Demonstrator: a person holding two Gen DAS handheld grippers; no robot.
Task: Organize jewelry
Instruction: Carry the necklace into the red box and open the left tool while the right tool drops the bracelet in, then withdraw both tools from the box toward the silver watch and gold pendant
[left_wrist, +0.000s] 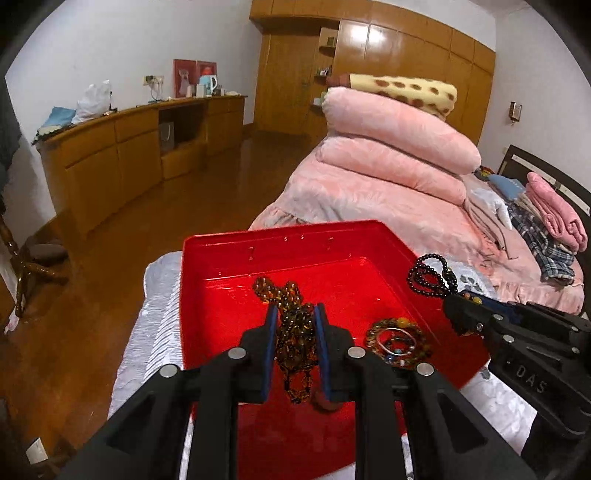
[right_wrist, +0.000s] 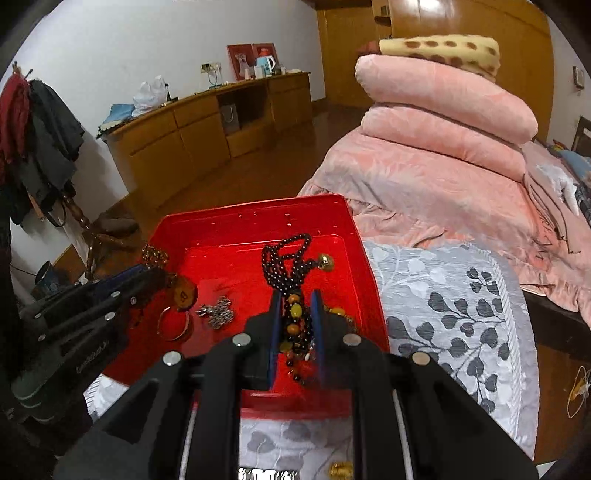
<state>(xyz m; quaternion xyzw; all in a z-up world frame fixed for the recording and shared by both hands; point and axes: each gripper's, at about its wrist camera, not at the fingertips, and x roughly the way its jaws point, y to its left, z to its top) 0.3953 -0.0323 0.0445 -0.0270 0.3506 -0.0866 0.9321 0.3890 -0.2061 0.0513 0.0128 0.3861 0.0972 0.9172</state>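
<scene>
Left gripper (left_wrist: 295, 314): jaws narrow, pinched on an amber bead necklace (left_wrist: 293, 332) above the red tray (left_wrist: 229, 258).
Amber necklace: bunched lengthwise between the blue pads (left_wrist: 271, 328); its long axis runs along the fingers, one loop pointing toward the tray's far wall, the other end hanging back toward the camera.
Right gripper (right_wrist: 295, 306): jaws narrow, clamped on a dark bead necklace (right_wrist: 286, 258) with yellow and orange stones.
Dark necklace: long axis also in line with the fingers; dark loops fan out ahead toward the far rim, the coloured stones lie between the pads.
Tray: sits on a grey leaf-patterned cloth (right_wrist: 454, 295), beside a bed with pink quilts (right_wrist: 436, 122).
Tray floor: holds a coil of bracelets (left_wrist: 397, 341), a bangle (right_wrist: 173, 325) and a silver chain (right_wrist: 218, 312), all apart from both held strands.
</scene>
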